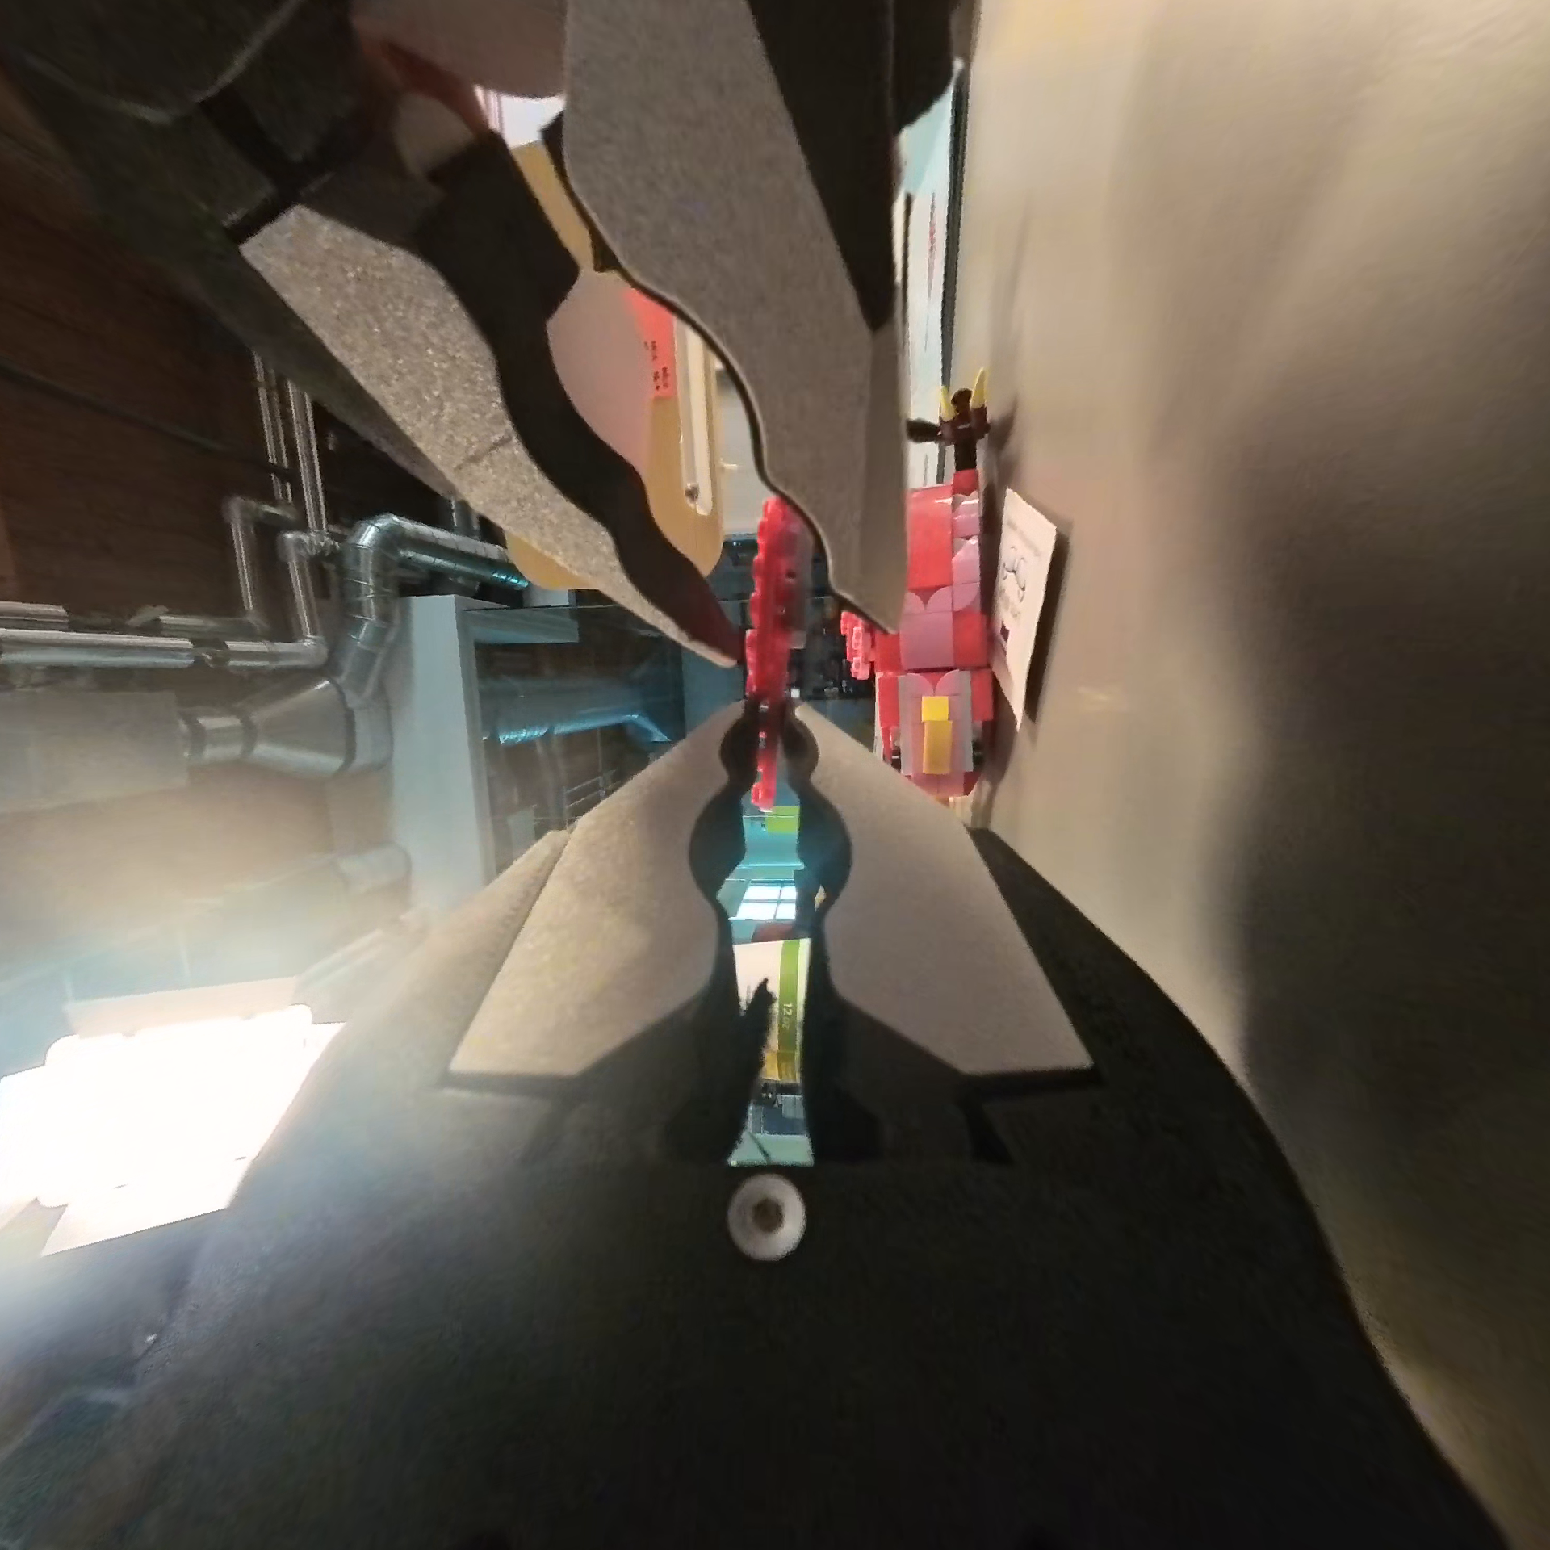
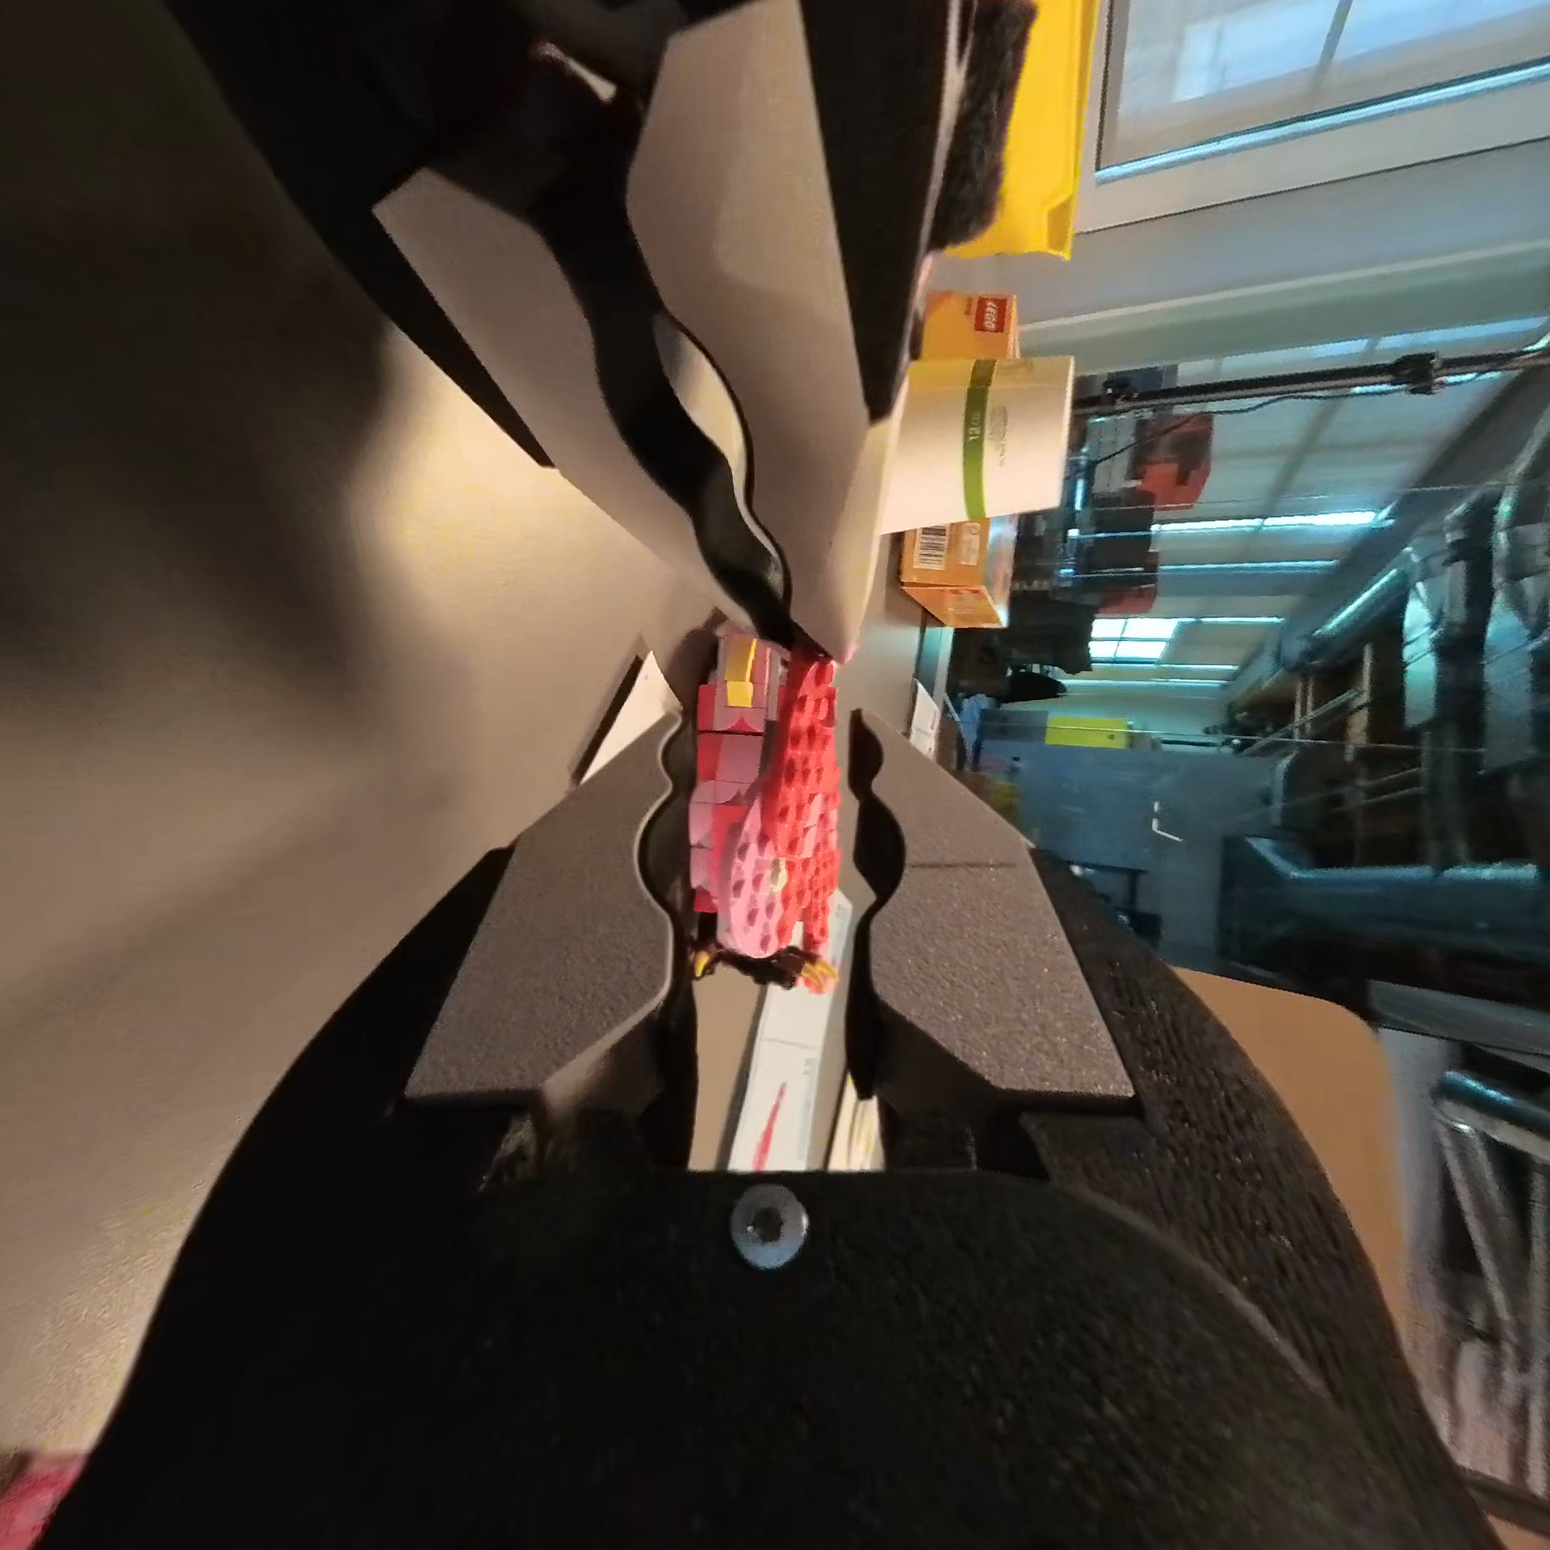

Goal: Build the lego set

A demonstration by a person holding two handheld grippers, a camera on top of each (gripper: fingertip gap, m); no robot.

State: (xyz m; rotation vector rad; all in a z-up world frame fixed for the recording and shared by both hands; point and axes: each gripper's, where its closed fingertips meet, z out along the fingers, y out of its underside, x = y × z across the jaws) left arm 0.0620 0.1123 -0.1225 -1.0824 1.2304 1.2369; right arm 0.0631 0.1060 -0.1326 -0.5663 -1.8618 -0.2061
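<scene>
Red-and-pink toy-brick figure (image 2: pixel 738 805), with a yellow tile at one end and small dark claws with yellow tips at the other, lies flat against the grey surface (image 2: pixel 252 587). Its long axis runs along the surface, roughly in line with both grippers. A red studded brick plate (image 1: pixel 776 604) stands edge-on from the surface beside the body, its long axis parallel to the body's.

Left gripper (image 1: pixel 770 713): nearly together, clamped on the plate's near end.

Right gripper (image 2: pixel 759 742): apart, straddling plate and body; a gap shows at the plate side, the other side cannot be told.

White card (image 1: pixel 1027 587) lies under the figure.
</scene>
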